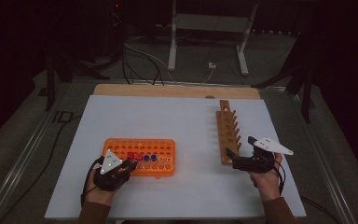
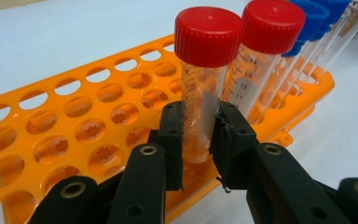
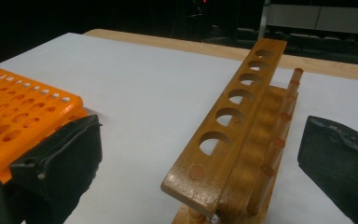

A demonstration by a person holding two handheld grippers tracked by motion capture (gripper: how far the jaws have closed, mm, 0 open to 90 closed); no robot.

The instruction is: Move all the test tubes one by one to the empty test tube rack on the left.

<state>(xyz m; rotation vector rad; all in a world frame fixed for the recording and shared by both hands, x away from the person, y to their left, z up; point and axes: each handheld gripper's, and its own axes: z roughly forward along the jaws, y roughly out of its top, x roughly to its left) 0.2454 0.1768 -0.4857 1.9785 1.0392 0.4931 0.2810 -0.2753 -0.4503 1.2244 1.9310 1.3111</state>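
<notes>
Left gripper (image 2: 199,140), low centre of the left gripper view, clamped on a red-capped tube (image 2: 204,84); pads press its clear wall from both sides. Tube stands upright in the orange rack (image 2: 65,126), at the rack's near edge. A second red-capped tube (image 2: 261,60) just beside it, blue-capped tubes (image 2: 314,21) behind, upper right of frame. In the high view the rack sits lower left on the white table (image 1: 191,126). Right gripper (image 3: 200,154) released, jaws wide apart, nothing between the pads; wooden rack (image 3: 233,130) lies ahead of it, centre right of its view.
</notes>
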